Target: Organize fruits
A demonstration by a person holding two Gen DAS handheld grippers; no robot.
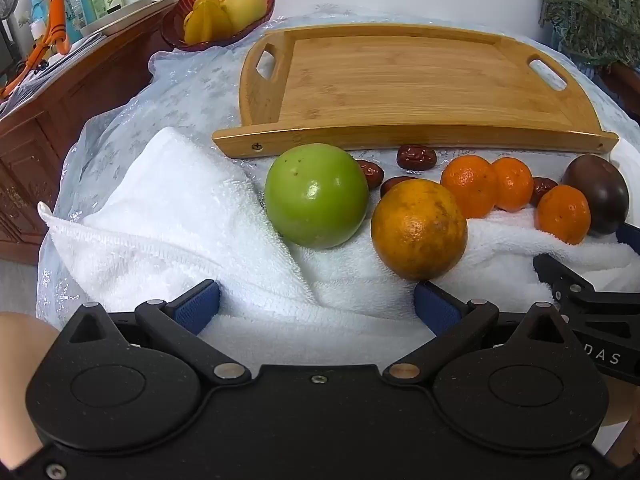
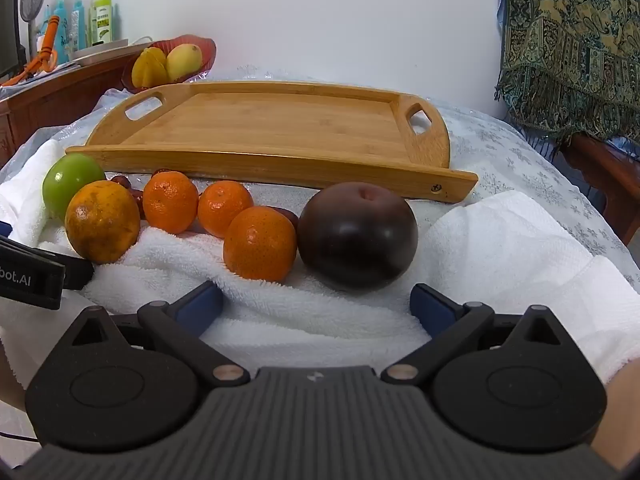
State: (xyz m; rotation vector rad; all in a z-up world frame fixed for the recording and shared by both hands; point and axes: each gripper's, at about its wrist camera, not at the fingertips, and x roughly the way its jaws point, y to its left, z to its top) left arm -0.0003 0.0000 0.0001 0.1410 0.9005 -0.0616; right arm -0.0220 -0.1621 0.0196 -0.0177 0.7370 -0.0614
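Fruit lies on a white towel (image 1: 168, 216) in front of an empty bamboo tray (image 1: 400, 80). In the left wrist view I see a green apple (image 1: 316, 196), a large orange (image 1: 419, 229), three small mandarins (image 1: 470, 186), red dates (image 1: 416, 157) and a dark purple fruit (image 1: 598, 188). My left gripper (image 1: 318, 306) is open and empty, just short of the apple and orange. My right gripper (image 2: 316, 304) is open and empty, just short of the dark purple fruit (image 2: 357, 235) and a mandarin (image 2: 260, 243). The tray (image 2: 280, 128) lies beyond.
A red bowl (image 1: 218, 14) with yellow fruit stands at the back left beside a wooden cabinet (image 1: 48, 128) carrying bottles. A patterned green cloth (image 2: 572, 40) hangs at the right. The table has a lace cover (image 2: 520, 160).
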